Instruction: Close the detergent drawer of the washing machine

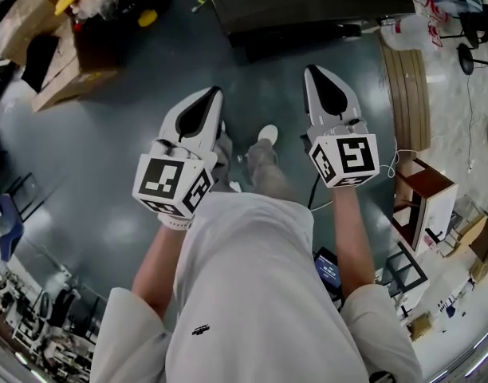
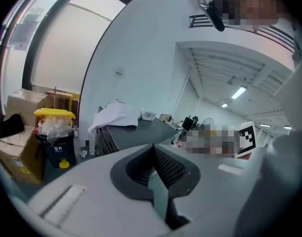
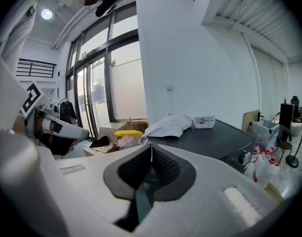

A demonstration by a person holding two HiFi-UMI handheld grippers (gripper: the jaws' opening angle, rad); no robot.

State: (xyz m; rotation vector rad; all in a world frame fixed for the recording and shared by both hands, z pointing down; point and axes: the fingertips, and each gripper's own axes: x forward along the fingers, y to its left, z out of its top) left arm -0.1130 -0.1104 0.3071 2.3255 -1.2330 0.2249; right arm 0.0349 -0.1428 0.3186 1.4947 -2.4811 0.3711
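Left gripper (image 1: 214, 94): jaws are being held together, empty.
Right gripper (image 1: 312, 72): jaws are being held together, empty.
Washer (image 1: 308, 6): standing ahead; drawer not being shown.
Advice: drawer front should be pushed squarely.

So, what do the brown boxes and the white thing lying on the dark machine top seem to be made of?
Brown boxes: likely cardboard, matte, with flat panels and folded flaps. White thing: probably cloth, soft and matte; it lies crumpled in folds.
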